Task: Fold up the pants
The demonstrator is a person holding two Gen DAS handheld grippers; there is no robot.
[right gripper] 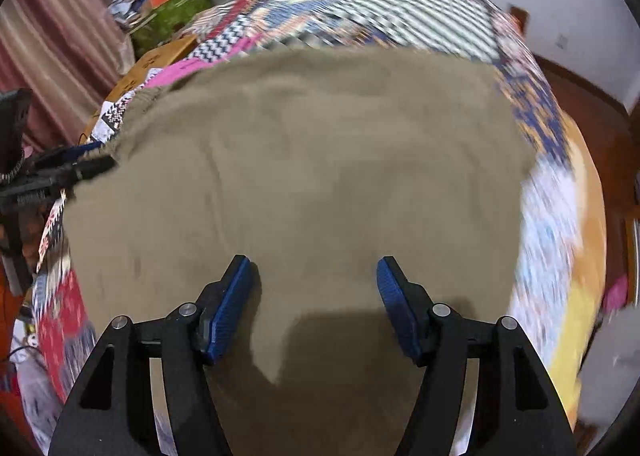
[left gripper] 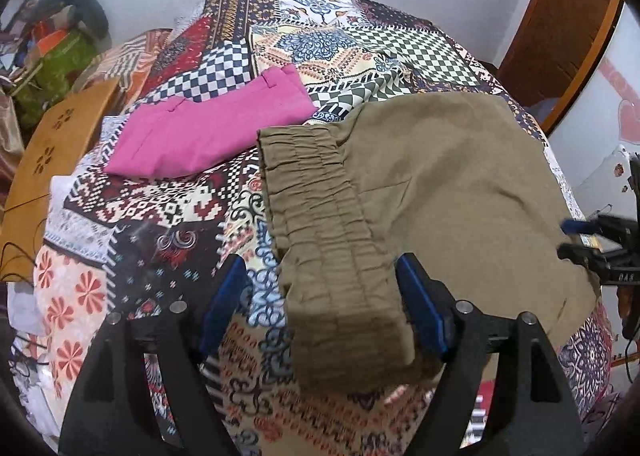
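Olive-brown pants [left gripper: 460,184] lie spread on the patterned bedspread [left gripper: 160,224], their gathered elastic waistband [left gripper: 320,224] running toward me. My left gripper [left gripper: 322,260] stands open astride the near end of that waistband, and its blue pads do not squeeze the cloth. In the right wrist view the same pants [right gripper: 320,176] fill the middle, blurred. My right gripper [right gripper: 313,262] hovers open just over the flat fabric with nothing pinched. Each gripper shows in the other's view: the right gripper [left gripper: 580,236] at the pants' right edge, the left gripper [right gripper: 72,168] at their left edge.
Folded pink pants [left gripper: 208,132] lie on the bed beyond the waistband. A brown cardboard box [left gripper: 52,160] and a heap of bags and cloth [left gripper: 60,56] stand off the bed's left side. A wooden door frame [left gripper: 560,36] is at the right, a striped curtain [right gripper: 52,36] at the left.
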